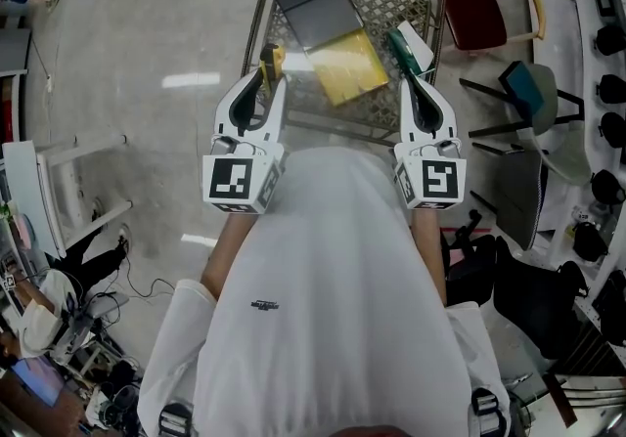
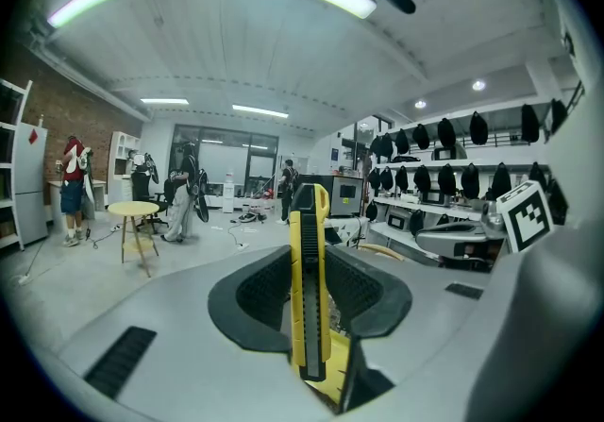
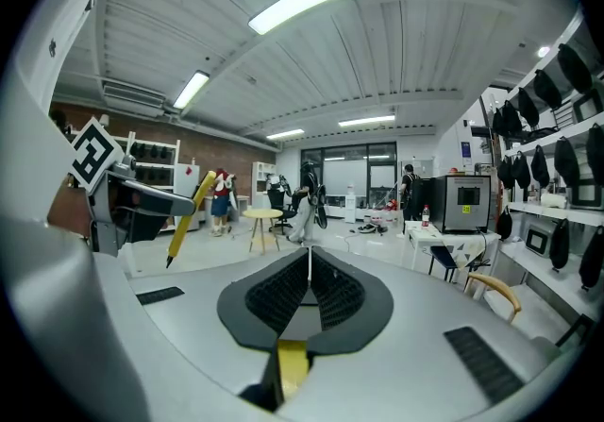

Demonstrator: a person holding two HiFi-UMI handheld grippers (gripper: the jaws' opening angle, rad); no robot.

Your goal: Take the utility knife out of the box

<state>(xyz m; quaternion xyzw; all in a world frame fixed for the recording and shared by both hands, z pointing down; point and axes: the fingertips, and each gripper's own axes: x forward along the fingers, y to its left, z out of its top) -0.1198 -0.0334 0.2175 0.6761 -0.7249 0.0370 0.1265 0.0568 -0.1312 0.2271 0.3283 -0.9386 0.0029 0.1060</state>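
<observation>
The utility knife (image 2: pixel 307 297) was already out of the box (image 1: pixel 347 68), clamped upright in the left gripper (image 1: pixel 268 83), while the right gripper (image 1: pixel 414 83) pinched a thin green-and-white card (image 1: pixel 411 46), so little seemed left.

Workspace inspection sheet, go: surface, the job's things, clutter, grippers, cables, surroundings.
Surface: metal wire-mesh table, with a box lying on it.
Job's things: flat dark grey and yellow box on the mesh; yellow and black utility knife is out of it, upright in the left gripper.
Clutter: nothing seen on the mesh.
Grippers: left gripper shut on the utility knife; right gripper shut on a thin white and green flat piece that I cannot identify.
Cables: loose cables on the floor at the person's left.
Surroundings: dark red chair beside the table; people standing far off.
</observation>
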